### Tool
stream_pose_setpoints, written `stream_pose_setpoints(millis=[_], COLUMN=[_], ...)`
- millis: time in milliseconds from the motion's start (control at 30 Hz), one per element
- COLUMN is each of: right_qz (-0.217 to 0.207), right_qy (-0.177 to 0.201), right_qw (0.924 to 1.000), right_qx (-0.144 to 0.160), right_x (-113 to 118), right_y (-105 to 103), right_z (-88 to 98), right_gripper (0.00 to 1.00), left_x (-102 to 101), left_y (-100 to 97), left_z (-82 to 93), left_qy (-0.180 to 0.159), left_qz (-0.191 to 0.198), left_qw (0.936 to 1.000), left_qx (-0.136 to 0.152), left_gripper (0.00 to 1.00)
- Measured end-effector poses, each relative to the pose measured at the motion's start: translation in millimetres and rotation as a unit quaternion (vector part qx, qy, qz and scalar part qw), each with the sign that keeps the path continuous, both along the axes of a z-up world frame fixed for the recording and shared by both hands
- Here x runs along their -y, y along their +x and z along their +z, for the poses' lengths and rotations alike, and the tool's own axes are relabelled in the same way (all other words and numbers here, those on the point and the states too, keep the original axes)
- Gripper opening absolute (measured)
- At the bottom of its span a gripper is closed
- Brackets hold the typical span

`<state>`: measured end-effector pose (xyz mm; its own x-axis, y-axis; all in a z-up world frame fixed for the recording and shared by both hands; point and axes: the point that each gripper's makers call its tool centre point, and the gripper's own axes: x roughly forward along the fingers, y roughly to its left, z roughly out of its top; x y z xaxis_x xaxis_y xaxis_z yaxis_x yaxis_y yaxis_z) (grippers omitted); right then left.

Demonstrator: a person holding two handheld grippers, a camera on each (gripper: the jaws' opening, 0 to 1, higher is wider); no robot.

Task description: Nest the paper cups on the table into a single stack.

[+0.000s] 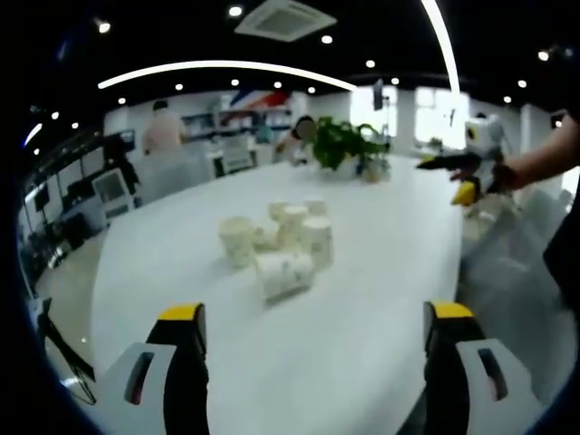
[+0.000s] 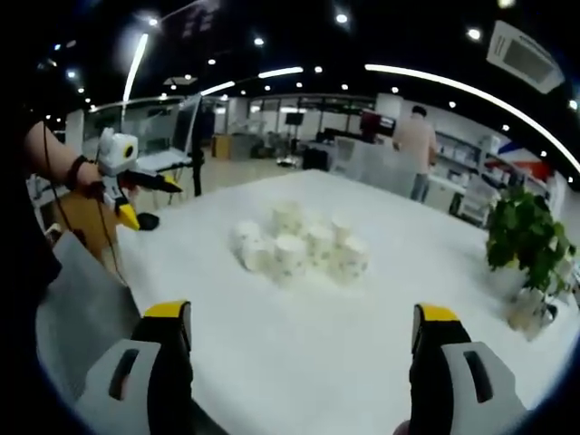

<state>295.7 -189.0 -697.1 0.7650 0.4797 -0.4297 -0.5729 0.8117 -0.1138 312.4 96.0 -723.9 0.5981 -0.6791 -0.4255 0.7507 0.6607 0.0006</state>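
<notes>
Several white paper cups (image 1: 283,245) stand bunched together in the middle of a long white table (image 1: 362,308). The nearest cup (image 1: 286,275) lies on its side, and another (image 1: 237,241) sits at the left of the bunch. My left gripper (image 1: 314,317) is open, well short of the cups, with nothing between its jaws. The right gripper (image 1: 458,168) hovers in a hand over the table's far right edge. In the right gripper view, the cups (image 2: 299,246) lie ahead of my open right gripper (image 2: 301,319). The left gripper (image 2: 122,172) is held at the left.
A potted green plant (image 1: 340,143) (image 2: 530,240) stands on the table beyond the cups. A person (image 1: 163,131) (image 2: 417,140) stands by desks in the background. The table edge (image 2: 127,272) runs close to the left gripper's side.
</notes>
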Motion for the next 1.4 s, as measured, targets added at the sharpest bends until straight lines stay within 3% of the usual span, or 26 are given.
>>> stream_pose_setpoints(millis=[133,300,733,1400], right_qz=[0.004,-0.001,-0.005,-0.007], right_qy=[0.008,0.009,0.011,0.012], right_qw=[0.9998,0.9998,0.9999,0.9999], right_qx=[0.02,0.017,0.004,0.0], right_x=[-5,-9,-7,-7], right_y=[2,3,-2,-4], right_z=[7.8,3.8,-5.8,-8.0], right_gripper=[0.97,0.98,0.98,0.98], left_x=[2,2,-3,0], left_y=[0.2,1.6,0.4,12.9], left_z=[2.9,-1.1,-0.5,12.0], left_qy=[-0.004,0.01,-0.003,0.013], left_qz=[-0.004,-0.012,-0.002,-0.007], left_qw=[1.0,0.9999,0.9999,0.9999], left_qx=[0.002,-0.004,-0.016,0.006], left_gripper=[0.99,0.98,0.98,0.99])
